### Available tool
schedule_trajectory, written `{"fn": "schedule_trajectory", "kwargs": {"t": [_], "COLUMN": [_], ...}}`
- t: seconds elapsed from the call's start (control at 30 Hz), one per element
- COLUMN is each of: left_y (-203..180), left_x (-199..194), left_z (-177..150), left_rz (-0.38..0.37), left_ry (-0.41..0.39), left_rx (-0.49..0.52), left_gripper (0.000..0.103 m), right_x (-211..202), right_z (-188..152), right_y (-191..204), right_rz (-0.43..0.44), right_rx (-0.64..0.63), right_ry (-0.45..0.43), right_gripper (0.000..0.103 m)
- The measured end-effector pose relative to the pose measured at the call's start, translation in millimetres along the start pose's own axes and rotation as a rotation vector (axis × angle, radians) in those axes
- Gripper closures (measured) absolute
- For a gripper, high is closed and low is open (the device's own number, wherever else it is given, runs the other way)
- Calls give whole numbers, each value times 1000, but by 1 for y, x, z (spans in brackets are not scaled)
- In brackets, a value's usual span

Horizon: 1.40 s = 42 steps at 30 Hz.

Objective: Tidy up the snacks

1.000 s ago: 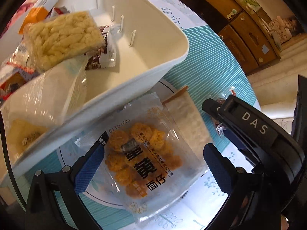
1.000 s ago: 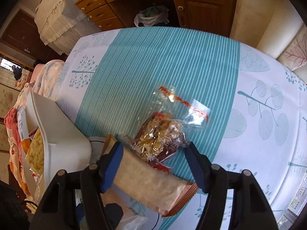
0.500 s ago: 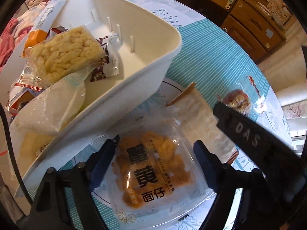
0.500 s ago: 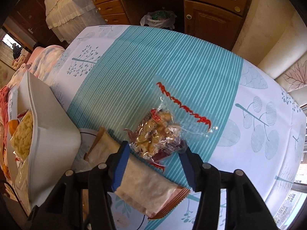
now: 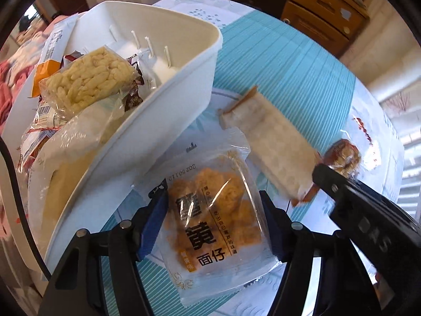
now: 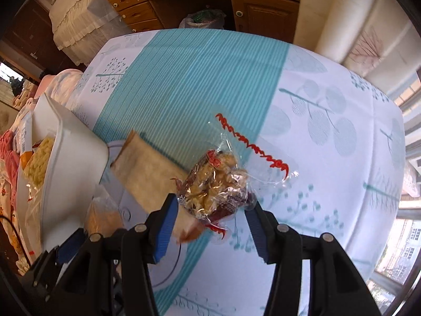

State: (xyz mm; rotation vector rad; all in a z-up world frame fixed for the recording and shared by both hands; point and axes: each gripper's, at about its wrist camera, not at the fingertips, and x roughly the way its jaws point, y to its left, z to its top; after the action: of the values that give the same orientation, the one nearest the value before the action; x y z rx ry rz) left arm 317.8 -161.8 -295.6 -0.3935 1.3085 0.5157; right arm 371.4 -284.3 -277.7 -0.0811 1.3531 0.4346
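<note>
Step in hand: 2 pickups under way for the white bin (image 5: pixel 168 79). Left tongs (image 5: pixel 214 221) have just been closing around the orange noodle-snack packet (image 5: pixel 218 226), which lies flat on the desk (image 6: pixel 200 84) between the pads; contact not clear, so call them spread; right tongs (image 6: pixel 210 226) pinch the clear bag of wrapped sweets (image 6: pixel 215 187) at its lower end. Next move, by judgement: seat the left grip, lift both, carry toward the bin; bin wall stands just left of the left tongs, tight; long beige packet (image 5: pixel 273 142) lies between the 2 tongs; open desk ahead and right of the right tongs.
</note>
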Motion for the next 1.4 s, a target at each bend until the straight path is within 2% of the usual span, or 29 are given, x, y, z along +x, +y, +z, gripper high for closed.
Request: {"fn": "schedule_trajectory", "kwargs": {"t": [0.4, 0.5, 0.7, 0.87, 0.97, 1.03, 1.17, 1.33, 1.4], "left_y": [22, 24, 36, 60, 72, 79, 96, 105, 108], "left_x": [-8, -10, -9, -12, -21, -28, -42, -80, -94], "left_z": [-31, -35, -45, -58, -63, -63, -66, -80, -79], "left_rz": [-23, -30, -41, -57, -82, -103, -117, -154, -184], "left_ry": [52, 51, 93, 168, 197, 204, 209, 182, 155], "left_rx": [146, 212, 310, 377, 443, 486, 569, 651, 684], "left_gripper": [48, 52, 53, 56, 65, 75, 83, 97, 98], "right_x": [-34, -40, -55, -68, -76, -82, -93, -108, -114], "right_z": [-59, -69, -87, -103, -115, -125, -141, -155, -158], "right_y": [1, 4, 13, 23, 29, 34, 45, 60, 69], "right_rz": [-1, -2, -27, -43, -51, -59, -68, -84, -87], "right_rx": [65, 86, 115, 162, 191, 216, 273, 331, 348], "right_ry": [4, 0, -17, -33, -41, -49, -69, -111, -132], "right_gripper": [50, 50, 50, 50, 50, 50, 50, 50, 50]}}
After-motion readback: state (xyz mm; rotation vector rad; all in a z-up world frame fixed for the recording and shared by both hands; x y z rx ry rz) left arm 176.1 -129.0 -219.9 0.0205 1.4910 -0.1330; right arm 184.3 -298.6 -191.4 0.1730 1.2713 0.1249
